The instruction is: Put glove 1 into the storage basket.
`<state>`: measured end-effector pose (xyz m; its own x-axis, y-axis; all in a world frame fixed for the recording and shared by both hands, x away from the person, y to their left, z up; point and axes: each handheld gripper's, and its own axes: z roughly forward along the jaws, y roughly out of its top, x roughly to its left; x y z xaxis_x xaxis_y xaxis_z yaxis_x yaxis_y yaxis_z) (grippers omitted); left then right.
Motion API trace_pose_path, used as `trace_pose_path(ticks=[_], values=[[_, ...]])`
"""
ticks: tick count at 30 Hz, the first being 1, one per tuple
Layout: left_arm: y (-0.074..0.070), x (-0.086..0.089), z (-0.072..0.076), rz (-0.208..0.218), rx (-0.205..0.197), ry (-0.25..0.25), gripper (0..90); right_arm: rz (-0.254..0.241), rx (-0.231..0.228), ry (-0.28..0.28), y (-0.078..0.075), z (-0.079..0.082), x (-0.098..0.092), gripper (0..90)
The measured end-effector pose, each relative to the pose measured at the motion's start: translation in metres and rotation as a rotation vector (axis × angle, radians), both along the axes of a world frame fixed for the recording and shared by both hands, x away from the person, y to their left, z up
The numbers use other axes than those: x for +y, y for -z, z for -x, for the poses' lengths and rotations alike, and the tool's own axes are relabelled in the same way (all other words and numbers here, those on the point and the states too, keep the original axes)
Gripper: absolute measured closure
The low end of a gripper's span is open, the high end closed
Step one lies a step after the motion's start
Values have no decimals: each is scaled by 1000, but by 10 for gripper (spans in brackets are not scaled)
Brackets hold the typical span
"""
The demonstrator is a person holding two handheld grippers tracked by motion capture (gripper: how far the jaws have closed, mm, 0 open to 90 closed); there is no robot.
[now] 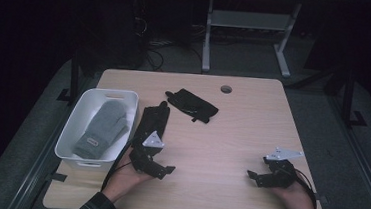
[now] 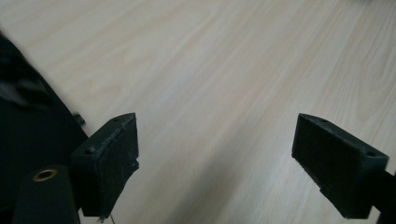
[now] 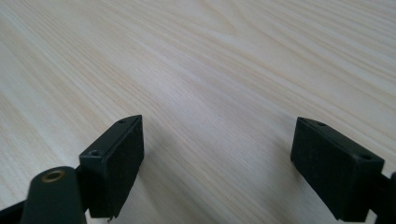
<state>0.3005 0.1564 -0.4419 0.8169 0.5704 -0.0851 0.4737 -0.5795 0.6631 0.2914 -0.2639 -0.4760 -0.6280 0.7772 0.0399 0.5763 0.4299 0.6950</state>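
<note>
A grey mitten [image 1: 104, 128] lies in a white bin [image 1: 71, 130] at the table's left. One black glove [image 1: 192, 104] rests toward the back of the table, and a second black glove [image 1: 151, 122] lies lengthwise beside the bin. My left gripper [image 1: 164, 170] sits low at the near end of that second glove, jaws open over bare wood. In the left gripper view the gripper [image 2: 217, 123] holds nothing, and the black glove [image 2: 28, 135] lies just left of its left jaw. My right gripper [image 1: 254, 176] rests at the front right, also open [image 3: 219, 123] over bare wood.
The light wooden table [image 1: 231, 133] has a round cable hole [image 1: 226, 89] near its back edge. A metal desk frame [image 1: 246, 34] stands on the floor beyond the table. The bin sits at the table's left edge.
</note>
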Motion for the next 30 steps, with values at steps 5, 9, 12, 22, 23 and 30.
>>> trace_pose_path(ticks=[5,9,12,22,23,30], values=[[13,1,7,-43,19,33,127,-9,-18,-40,-6,-8,8,324],[23,1,9,-99,-26,53,124,-14,-14,-74,-15,-20,16,523],[26,2,11,-81,-48,57,123,-27,-16,-98,-23,-28,23,686],[35,10,15,16,-105,75,122,-57,-20,-172,-42,-64,54,900],[35,10,15,17,-105,75,122,-59,-24,-178,-44,-68,58,900],[35,10,15,18,-107,74,122,-84,-36,-189,-50,-108,84,900]])
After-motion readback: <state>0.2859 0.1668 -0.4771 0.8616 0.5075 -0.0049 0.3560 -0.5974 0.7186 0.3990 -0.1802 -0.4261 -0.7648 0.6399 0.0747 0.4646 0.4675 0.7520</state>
